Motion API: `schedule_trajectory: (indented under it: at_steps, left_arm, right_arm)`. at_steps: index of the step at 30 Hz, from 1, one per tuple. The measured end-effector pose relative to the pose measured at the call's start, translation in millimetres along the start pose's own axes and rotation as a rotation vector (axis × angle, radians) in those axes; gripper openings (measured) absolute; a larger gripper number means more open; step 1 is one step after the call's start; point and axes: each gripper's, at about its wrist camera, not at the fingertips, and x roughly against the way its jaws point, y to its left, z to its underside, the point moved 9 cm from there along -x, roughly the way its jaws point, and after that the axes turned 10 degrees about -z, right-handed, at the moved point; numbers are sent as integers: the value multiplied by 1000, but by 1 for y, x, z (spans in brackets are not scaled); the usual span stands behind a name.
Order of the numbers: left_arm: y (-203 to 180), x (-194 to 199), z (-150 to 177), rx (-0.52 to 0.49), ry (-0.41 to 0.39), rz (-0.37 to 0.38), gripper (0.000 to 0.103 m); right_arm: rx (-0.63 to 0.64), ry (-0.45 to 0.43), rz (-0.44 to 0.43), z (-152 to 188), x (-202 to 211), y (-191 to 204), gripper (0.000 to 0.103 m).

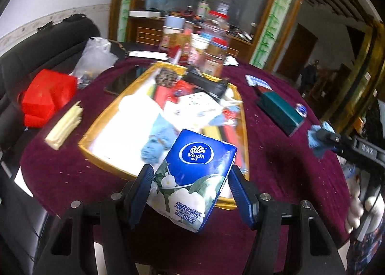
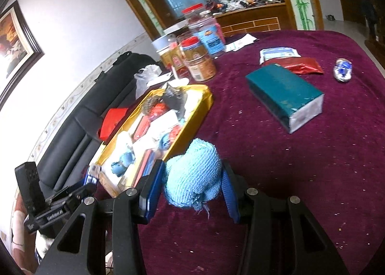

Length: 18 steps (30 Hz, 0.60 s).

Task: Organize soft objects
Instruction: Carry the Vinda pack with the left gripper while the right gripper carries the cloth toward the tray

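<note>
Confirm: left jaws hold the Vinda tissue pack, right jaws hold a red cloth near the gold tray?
Wrong colour. In the right wrist view, the cloth in the right gripper is light blue, not red. The left gripper does hold the Vinda tissue pack, near the gold tray.

Both the left gripper (image 1: 191, 192) and the right gripper (image 2: 192, 193) have matte black angular frames with triangular cut-outs and round silver screws at the joints. Their fingers (image 1: 140, 194) are lined with ribbed blue pads (image 2: 229, 200). White lettering marks a black body part of each tool.
</note>
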Motion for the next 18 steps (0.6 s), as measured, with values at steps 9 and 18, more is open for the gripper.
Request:
schedule_trajectory:
  at_steps: [9, 18]
  left_arm:
    - [53, -16, -17, 51, -1, -68, 67]
    - [67, -47, -37, 9, 16, -110, 68]
  right_arm:
    - [48, 63, -34, 5, -34, 33, 45]
    - [88, 137, -74, 16, -72, 66, 45]
